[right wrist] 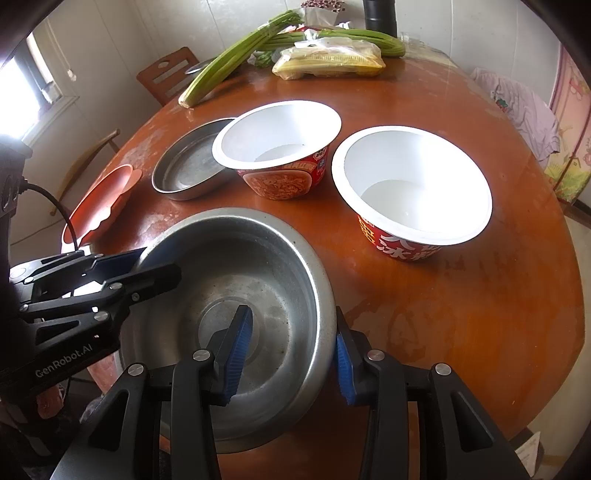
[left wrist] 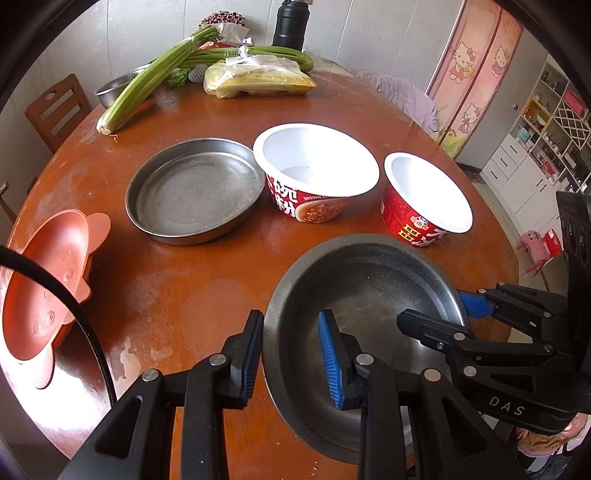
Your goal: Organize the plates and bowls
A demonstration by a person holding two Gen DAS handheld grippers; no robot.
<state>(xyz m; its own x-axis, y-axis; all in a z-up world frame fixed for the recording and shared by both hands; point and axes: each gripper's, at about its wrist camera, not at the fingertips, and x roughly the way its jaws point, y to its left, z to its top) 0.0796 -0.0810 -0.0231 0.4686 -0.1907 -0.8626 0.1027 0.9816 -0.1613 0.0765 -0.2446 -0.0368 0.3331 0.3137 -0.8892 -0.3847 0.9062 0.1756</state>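
A steel bowl [left wrist: 362, 295] [right wrist: 258, 280] is at the near edge of the round wooden table [left wrist: 177, 288]. My left gripper [left wrist: 291, 354] [right wrist: 159, 264] straddles its left rim and is shut on it. My right gripper [right wrist: 291, 343] [left wrist: 432, 308] straddles the right rim, one pad inside and one against the outside. Whether the bowl rests on the table I cannot tell. Behind it lie a flat steel pan [left wrist: 192, 192] [right wrist: 188, 170], a large red-and-white paper bowl [left wrist: 314, 158] [right wrist: 277, 129] and a second one [left wrist: 424, 192] [right wrist: 410, 177]. Orange pig-shaped plates [left wrist: 40, 295] [right wrist: 99, 206] sit stacked at the left edge.
At the back of the table lie celery stalks [left wrist: 155, 77], a bag of yellow noodles [left wrist: 258, 79], a black flask [left wrist: 290, 22] and a steel basin [left wrist: 114, 86]. A wooden chair [left wrist: 55, 107] stands behind the table on the left. A black cable [left wrist: 88, 332] crosses the plates.
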